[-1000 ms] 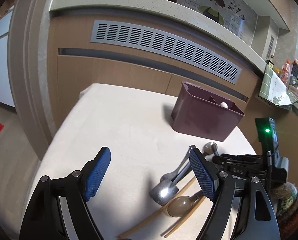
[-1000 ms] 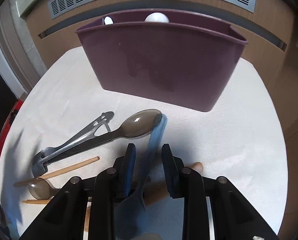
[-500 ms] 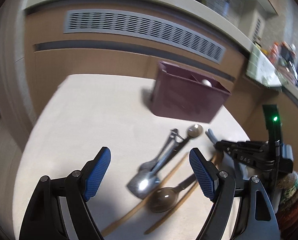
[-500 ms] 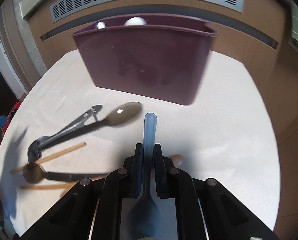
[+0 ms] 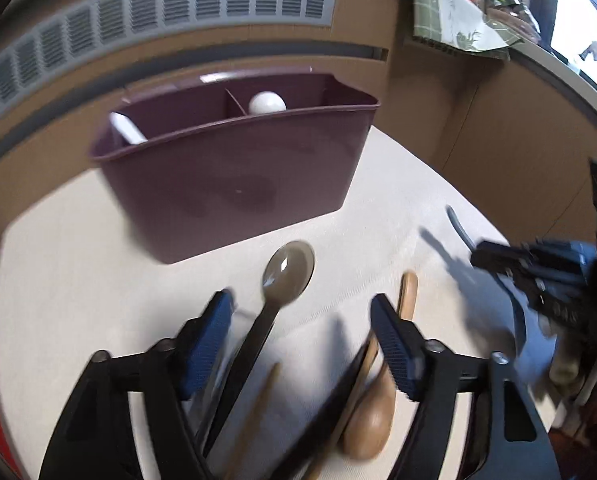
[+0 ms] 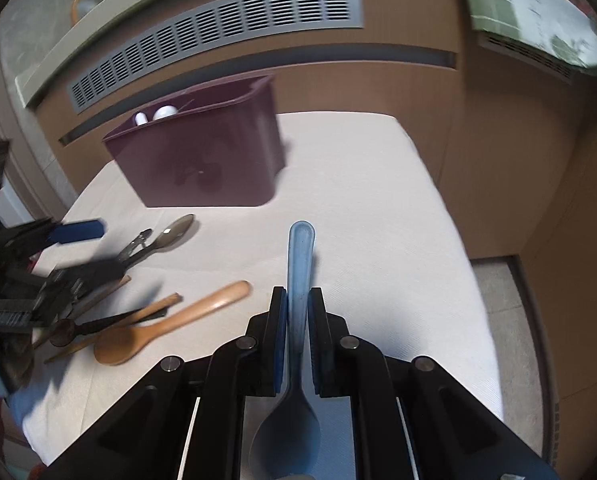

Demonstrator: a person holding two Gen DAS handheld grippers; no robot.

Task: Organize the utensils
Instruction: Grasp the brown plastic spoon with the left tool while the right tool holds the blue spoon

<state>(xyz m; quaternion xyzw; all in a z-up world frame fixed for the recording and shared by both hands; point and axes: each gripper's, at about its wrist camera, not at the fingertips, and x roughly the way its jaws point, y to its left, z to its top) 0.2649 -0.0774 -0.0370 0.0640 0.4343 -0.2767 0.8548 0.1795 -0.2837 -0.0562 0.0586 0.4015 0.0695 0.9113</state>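
Glossy plastic caddy [image 5: 234,184] – smooth wooden spoon [image 6: 166,326] – matt woven tablecloth [image 6: 378,208]

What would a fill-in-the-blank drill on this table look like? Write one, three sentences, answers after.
1. The right gripper is shut on the handle of a ____ spoon.
2. The purple bin holds utensils with ____ tips.
3. The wooden spoon lies on the ____, outside the bin.

Missing words: blue; white; table
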